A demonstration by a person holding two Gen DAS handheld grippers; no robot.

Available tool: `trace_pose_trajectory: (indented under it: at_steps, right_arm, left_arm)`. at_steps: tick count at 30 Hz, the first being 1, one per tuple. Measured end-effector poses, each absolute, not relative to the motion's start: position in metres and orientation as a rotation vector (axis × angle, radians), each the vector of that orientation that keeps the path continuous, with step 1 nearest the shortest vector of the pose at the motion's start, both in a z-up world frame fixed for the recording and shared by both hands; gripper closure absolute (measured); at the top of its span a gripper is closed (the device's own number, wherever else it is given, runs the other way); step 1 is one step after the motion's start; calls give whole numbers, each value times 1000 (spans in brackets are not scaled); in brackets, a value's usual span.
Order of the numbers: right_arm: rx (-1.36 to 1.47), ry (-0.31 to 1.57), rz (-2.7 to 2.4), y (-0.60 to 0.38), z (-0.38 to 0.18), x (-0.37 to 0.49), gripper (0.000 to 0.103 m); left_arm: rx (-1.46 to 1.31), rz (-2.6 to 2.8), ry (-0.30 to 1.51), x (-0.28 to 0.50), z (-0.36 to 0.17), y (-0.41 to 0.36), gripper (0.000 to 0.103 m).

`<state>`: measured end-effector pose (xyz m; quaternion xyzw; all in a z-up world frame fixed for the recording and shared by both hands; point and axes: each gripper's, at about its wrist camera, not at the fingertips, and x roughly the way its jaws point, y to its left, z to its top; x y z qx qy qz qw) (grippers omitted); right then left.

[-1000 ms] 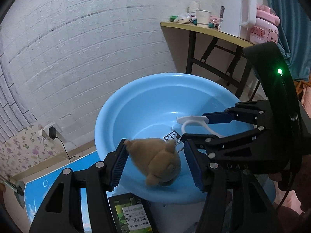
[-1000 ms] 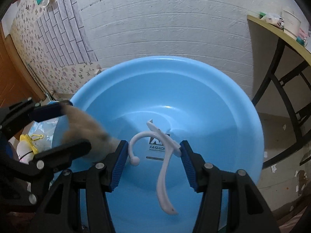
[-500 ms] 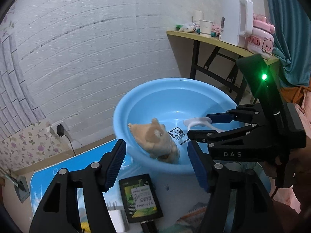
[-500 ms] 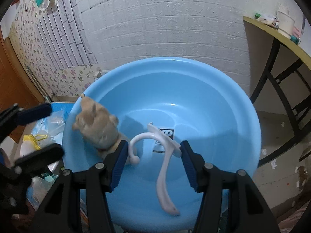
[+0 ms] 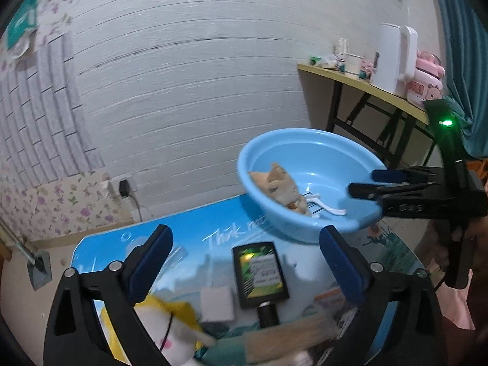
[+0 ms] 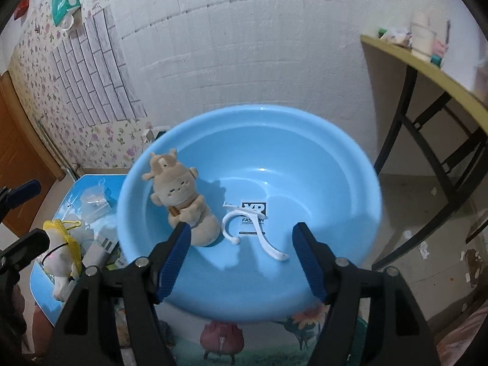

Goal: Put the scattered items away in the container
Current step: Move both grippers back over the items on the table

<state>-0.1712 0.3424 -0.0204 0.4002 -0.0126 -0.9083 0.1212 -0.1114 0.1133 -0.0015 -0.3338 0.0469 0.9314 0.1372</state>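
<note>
A: What do we have in the blue plastic basin (image 6: 350, 183)?

B: We count two things. A tan plush toy (image 6: 180, 198) lies on its back against the inner wall at about nine o'clock, eyes stitched shut, small antlers on its head, holding a little brown stick. One white plastic hook (image 6: 253, 228) rests on the basin floor near the centre, across a black printed label.

A: And our grippers?

B: Our right gripper (image 6: 241, 256) hangs over the near rim at six o'clock, its jaws opening with the blue pads apart; the hook lies beyond them, touched by neither pad. Our left gripper (image 5: 244, 268) is opening too, very wide, with nothing held between its pads.

A: What do we see scattered outside the basin?

B: From the left wrist, one black card-like pack with a green and white label (image 5: 259, 271), one small white square block (image 5: 218, 302), one black cylinder (image 5: 267, 314) just below the pack, one white and yellow plush toy (image 5: 164, 329) at seven o'clock, and a blurred pale brush-like thing (image 5: 292, 335) at six.

A: The surface?

B: A round table with a blue printed top (image 5: 195, 235), script lettering on it. Behind stands a white brick-pattern wall (image 5: 183, 76) with a floral strip, and a yellow side table (image 5: 366, 88) carrying one white kettle (image 5: 393, 58).
</note>
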Motion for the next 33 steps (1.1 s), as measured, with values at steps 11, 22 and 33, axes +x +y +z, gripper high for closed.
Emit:
trace_pose_trajectory:
  at_steps: [11,22,33]
  right_arm:
    - [1129,-86,-2630,335,-17,-110,34]
    - [1028,11,-2478,298,-37,-44,7]
    - [1000,122,-2373,266,-57,-25,0]
  left_arm:
    - [-1021,2724,68,-59,-28,81,3]
    - [-1097,2679,55,-11,-64,67,3]
    - [-1125,2665,29,-1,-75,67,3]
